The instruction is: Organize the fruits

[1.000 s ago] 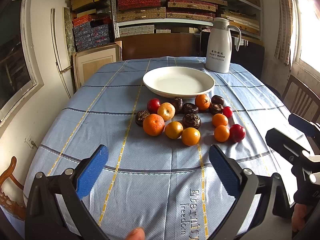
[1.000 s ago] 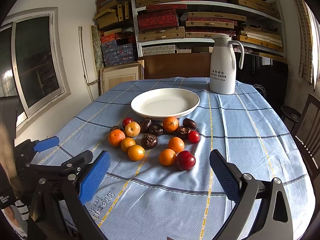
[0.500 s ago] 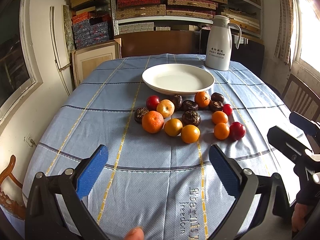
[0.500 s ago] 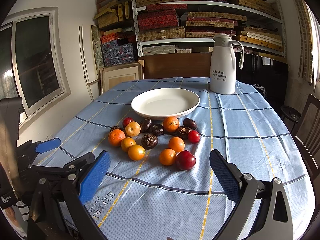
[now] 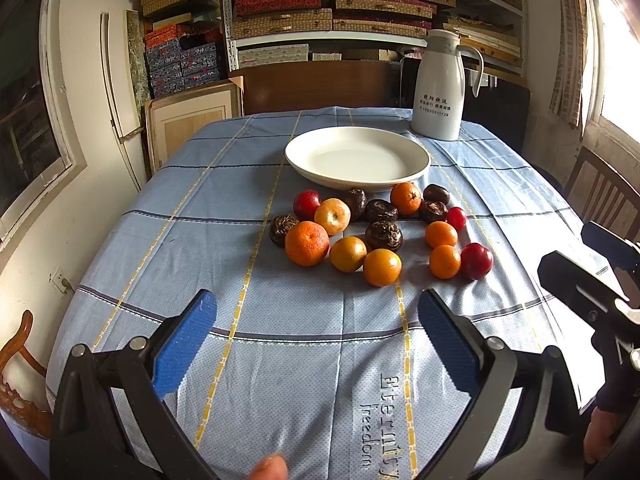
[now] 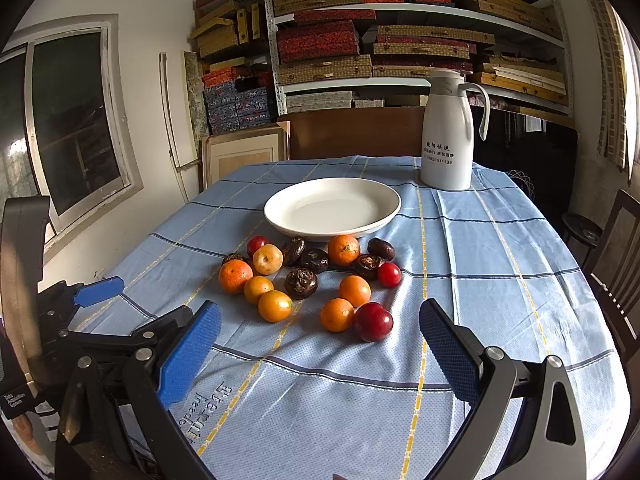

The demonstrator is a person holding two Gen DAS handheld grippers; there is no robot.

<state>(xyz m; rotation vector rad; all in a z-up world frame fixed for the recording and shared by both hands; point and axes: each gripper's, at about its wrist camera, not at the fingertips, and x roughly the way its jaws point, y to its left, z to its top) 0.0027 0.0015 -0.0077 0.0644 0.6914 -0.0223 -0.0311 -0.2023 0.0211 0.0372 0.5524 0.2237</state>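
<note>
**A:** Barely anything moved since a second ago, tbh. Left gripper (image 5: 316,336) crept a bit closer to the fruit, right gripper (image 6: 320,344) looks parked where it was.

**B:** Either one holding something?

**A:** Nope. Both have their blue pads spread wide, nothing between them, hovering over the near end of the tablecloth (image 5: 300,360).

**B:** And the fruit?

**A:** All loose on the cloth, bunched just near of the plate (image 5: 358,158), none on it. Big orange (image 5: 307,243) at the left, a red plum (image 6: 373,321) nearest the right gripper, more oranges, small red ones and dark wrinkly ones mixed in. The dark ones might be passion fruit, can't really tell at this angle.

**B:** Anything else?

**A:** White jug (image 6: 448,132) at the far right, behind the plate.
</note>
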